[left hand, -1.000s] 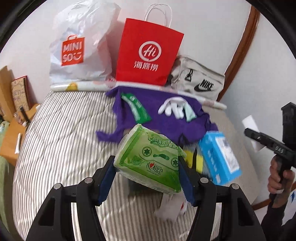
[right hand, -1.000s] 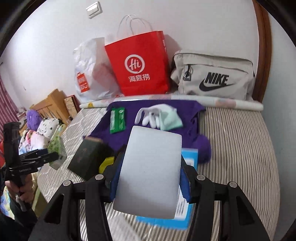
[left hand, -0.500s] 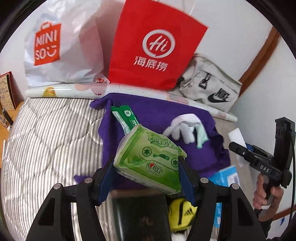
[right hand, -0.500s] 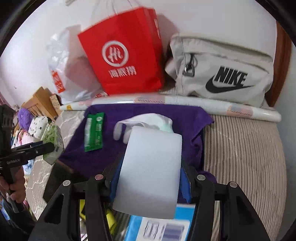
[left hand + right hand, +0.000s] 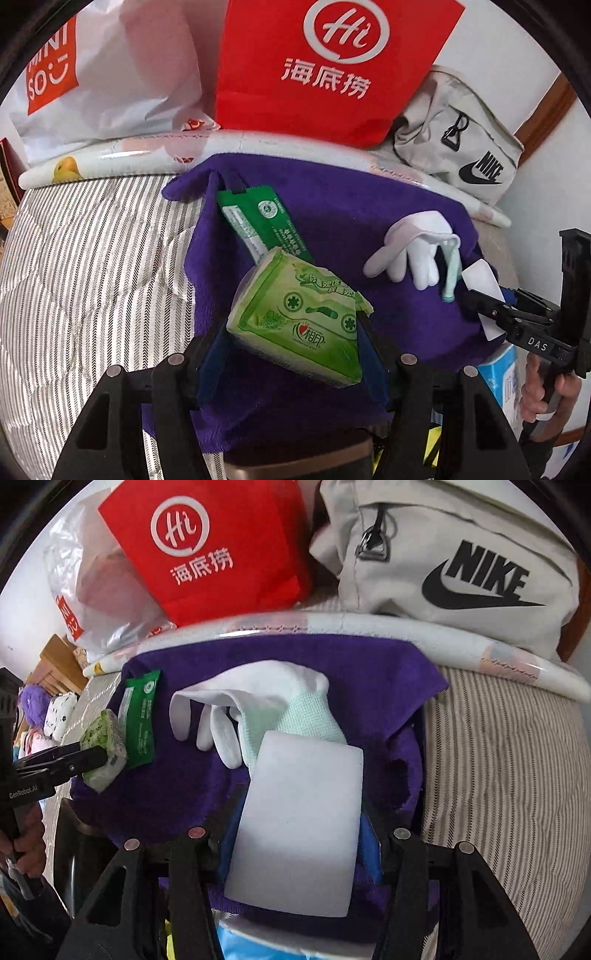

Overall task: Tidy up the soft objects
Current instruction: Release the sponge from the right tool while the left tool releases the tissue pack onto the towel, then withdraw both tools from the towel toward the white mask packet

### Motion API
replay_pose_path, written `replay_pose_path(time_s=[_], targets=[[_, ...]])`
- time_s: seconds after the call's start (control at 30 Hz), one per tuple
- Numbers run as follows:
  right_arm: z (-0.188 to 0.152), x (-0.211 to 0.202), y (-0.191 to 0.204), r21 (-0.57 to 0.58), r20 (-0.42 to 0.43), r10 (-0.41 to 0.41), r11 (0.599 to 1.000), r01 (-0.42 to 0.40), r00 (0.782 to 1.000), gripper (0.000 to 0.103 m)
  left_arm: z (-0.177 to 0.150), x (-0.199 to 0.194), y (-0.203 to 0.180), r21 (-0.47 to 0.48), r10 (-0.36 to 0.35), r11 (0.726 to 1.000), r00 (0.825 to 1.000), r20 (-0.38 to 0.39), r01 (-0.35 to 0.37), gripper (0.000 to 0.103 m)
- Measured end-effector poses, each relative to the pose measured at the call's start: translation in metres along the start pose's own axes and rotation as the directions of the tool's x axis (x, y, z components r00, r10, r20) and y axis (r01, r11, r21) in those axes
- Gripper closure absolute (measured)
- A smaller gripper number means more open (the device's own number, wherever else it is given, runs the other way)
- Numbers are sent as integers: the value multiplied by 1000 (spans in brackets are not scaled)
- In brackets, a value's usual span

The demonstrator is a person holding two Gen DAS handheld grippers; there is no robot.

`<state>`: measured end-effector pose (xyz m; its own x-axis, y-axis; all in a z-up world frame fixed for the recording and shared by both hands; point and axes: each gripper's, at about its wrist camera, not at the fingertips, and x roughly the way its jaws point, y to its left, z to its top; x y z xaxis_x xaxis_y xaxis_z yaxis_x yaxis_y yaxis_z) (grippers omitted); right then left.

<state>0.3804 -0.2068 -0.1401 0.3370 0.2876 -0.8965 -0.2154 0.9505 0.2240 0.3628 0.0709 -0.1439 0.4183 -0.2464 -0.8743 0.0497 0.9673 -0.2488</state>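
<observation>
1. Clamping the green tissue pack (image 5: 295,325) by its short ends in the left gripper (image 5: 291,354), above the purple towel (image 5: 388,229).
2. Pinching the white sponge block (image 5: 299,823) by its long edges in the right gripper (image 5: 299,845), above the same towel.
3. Probably light, squashy; needing only gentle side pressure.

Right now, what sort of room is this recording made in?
Probably a bedroom. The work surface looks like a bed: a quilted striped mattress with a purple towel spread on it. Shopping bags and a Nike bag lean against the wall, and plush toys sit beside it.
</observation>
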Motion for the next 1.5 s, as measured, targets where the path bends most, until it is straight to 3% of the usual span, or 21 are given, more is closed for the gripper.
replay_pose_path(time_s=[0.1, 0.23, 0.47, 0.6, 0.7, 0.83, 1.13, 1.33, 1.5], targets=[[2, 4, 2, -14, -8, 3, 1000, -3, 1000, 46, 1, 2, 4, -12, -27, 1000, 1000, -1, 27, 38], [5, 8, 5, -29, -16, -7, 1000, 7, 1000, 31, 2, 3, 4, -8, -38, 999, 999, -13, 38, 28], [5, 1, 12, -52, -9, -60, 997, 60, 998, 31, -2, -7, 1, -3, -21, 1000, 1000, 5, 21, 28], [0, -23, 15, -48, 38, -57, 997, 59, 998, 31, -10, -33, 1, -2, 34, 999, 996, 77, -34, 28], [-11, -49, 19, -55, 108, -45, 997, 51, 993, 31, -19, -56, 0, 8, 35, 999, 990, 134, -37, 28], [-34, -82, 29, -77, 171, -2, 997, 16, 985, 31, -42, -90, -6, 35, 34, 999, 981, 192, -41, 28], [-101, -129, 53, -101, 223, 31, 995, -9, 974, 31, -116, -136, -20, 76, 32, 996, 982, 188, -47, 29], [-145, -151, 61, -99, 251, 36, 995, -11, 967, 31, -169, -146, -40, 146, 14, 988, 981, 195, -43, 29], [-182, -169, 61, -96, 288, 47, 995, -20, 956, 31, -201, -131, -60, 217, -32, 976, 983, 182, -9, 29]])
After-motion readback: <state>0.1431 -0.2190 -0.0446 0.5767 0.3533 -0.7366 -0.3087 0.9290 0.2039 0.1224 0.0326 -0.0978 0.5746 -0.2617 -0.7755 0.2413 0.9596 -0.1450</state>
